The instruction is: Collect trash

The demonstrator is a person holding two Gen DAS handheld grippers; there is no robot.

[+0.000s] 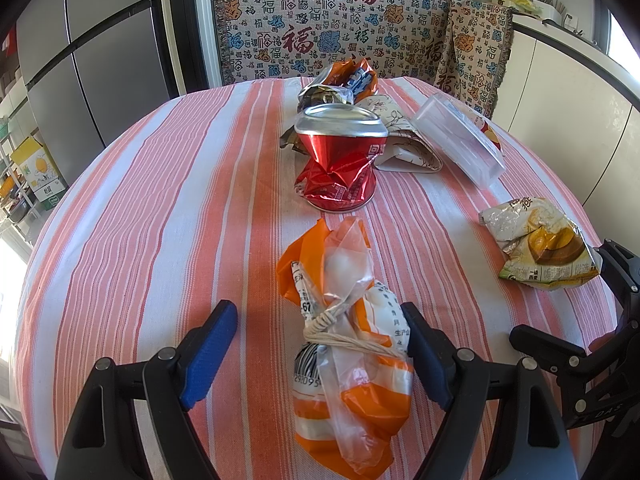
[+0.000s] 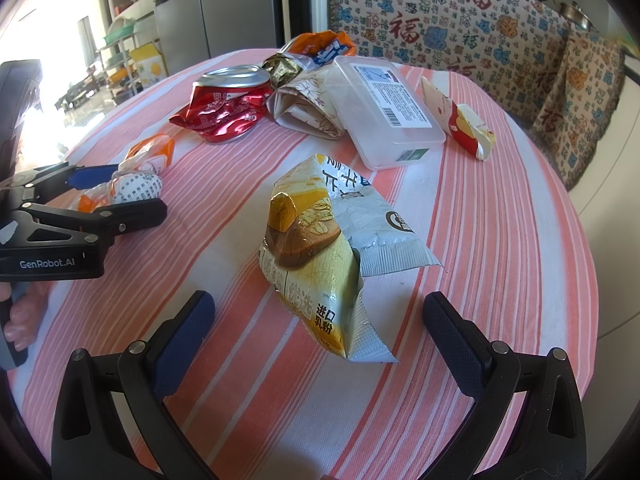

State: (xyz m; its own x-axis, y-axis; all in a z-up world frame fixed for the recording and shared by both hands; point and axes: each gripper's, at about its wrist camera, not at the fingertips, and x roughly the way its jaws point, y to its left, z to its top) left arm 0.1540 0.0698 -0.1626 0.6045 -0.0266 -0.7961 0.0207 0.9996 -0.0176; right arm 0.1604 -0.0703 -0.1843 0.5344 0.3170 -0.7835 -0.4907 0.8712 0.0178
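Observation:
My left gripper (image 1: 320, 320) is open, its fingers on either side of an orange and clear plastic wrapper (image 1: 348, 352) tied with string, lying on the striped tablecloth (image 1: 160, 200). My right gripper (image 2: 320, 312) is open around a yellow and silver snack packet (image 2: 320, 248). That packet also shows in the left wrist view (image 1: 540, 244). A crushed red can (image 1: 340, 156) stands behind the orange wrapper. The left gripper (image 2: 116, 192) and the orange wrapper (image 2: 140, 176) show at the left of the right wrist view.
A clear plastic box (image 2: 384, 108), a folded floral paper (image 2: 308, 112), an orange and blue chip bag (image 2: 316, 50) and a small red and white carton (image 2: 460, 120) lie further back. A patterned sofa cover (image 1: 340, 24) stands behind the table. A grey fridge (image 1: 80, 60) is at the left.

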